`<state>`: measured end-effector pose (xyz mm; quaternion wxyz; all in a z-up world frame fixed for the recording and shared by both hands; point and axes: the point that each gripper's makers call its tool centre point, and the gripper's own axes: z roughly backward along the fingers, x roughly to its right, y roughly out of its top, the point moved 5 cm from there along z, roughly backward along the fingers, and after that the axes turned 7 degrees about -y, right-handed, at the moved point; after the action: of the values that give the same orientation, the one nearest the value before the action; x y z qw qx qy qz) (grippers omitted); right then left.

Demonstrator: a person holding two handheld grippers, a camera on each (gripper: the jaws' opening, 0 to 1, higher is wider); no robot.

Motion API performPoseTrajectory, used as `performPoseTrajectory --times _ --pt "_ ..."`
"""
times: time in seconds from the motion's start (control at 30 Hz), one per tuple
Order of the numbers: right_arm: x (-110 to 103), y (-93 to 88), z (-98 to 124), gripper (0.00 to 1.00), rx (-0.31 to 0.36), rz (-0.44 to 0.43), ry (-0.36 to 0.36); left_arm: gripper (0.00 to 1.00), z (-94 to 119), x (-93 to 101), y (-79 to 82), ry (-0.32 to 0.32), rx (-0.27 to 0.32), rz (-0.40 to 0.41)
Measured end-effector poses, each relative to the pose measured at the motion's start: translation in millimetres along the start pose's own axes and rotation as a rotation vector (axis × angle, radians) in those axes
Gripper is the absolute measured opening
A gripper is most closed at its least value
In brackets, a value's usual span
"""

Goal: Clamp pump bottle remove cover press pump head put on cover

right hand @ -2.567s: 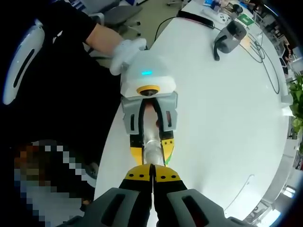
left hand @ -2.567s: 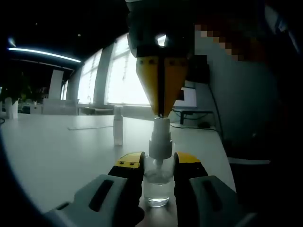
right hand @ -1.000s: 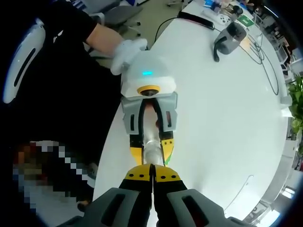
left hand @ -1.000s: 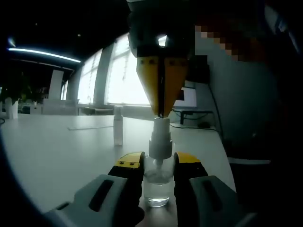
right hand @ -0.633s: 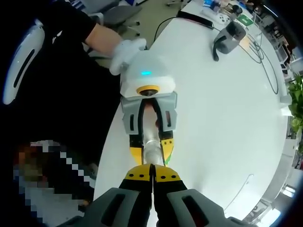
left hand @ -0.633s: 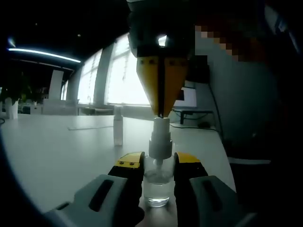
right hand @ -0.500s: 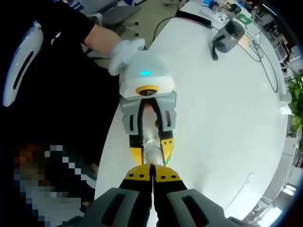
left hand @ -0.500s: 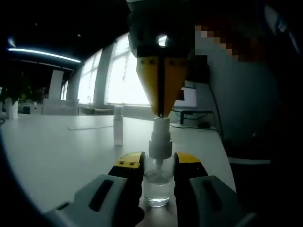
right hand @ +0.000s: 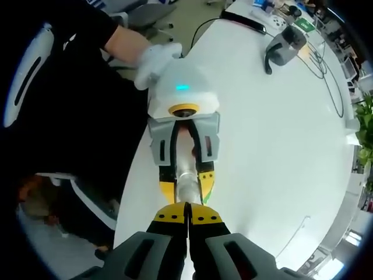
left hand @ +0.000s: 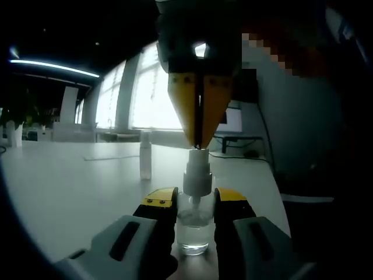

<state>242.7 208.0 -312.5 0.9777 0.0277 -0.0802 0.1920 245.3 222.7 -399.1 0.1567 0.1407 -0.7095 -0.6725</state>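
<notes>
Left gripper (left hand: 194, 204) clamps the bottle (left hand: 193, 227) upright on the table (left hand: 70, 186); right gripper (left hand: 199, 143), jaws together, rests on the pump head (left hand: 197, 169) at 12 o'clock.

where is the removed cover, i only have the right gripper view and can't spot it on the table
Observer: In the left gripper view a clear cover stands upright on the table, beyond the pump bottle.
Operator: is the bottle clamped low or high
Observer: Low: the left gripper grips the clear body, below the white pump head.
Operator: and my gripper
Observer: The right gripper, shut, points straight down with its tips on top of the pump head.
</notes>
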Motion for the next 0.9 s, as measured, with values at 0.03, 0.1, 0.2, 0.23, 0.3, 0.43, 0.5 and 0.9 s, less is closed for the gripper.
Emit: performPoseTrajectory --times 0.03,0.1,0.2,0.23,0.3,0.43,0.5,0.9 --pt "0.2 -0.2 0.1 0.00 0.005 -0.005 -0.002 0.16 -0.1 0.0 0.0 0.000 0.000 -0.001" --pt "0.4 -0.4 0.2 0.00 0.010 -0.012 -0.003 0.16 -0.1 0.0 0.0 -0.001 0.000 0.000" --pt "0.5 -0.3 0.6 0.00 0.009 -0.020 -0.008 0.16 0.1 -0.3 -0.1 0.000 0.000 0.001" --pt "0.3 0.0 0.6 0.00 0.009 -0.016 -0.009 0.16 0.1 -0.3 -0.1 0.000 0.000 0.000" --pt "0.1 0.2 0.7 0.00 0.008 -0.009 -0.012 0.16 0.3 -0.5 -0.2 0.001 0.000 0.000" --pt "0.2 0.1 0.7 0.00 0.011 -0.007 -0.013 0.16 0.3 -0.7 -0.3 0.002 0.000 0.001" --pt "0.2 0.1 0.7 0.00 0.012 -0.007 -0.013 0.16 0.3 -0.6 -0.2 0.002 0.000 0.002" --pt "0.3 -0.1 0.7 0.00 0.019 -0.011 -0.010 0.16 0.0 -0.7 -0.3 0.001 0.000 0.003"
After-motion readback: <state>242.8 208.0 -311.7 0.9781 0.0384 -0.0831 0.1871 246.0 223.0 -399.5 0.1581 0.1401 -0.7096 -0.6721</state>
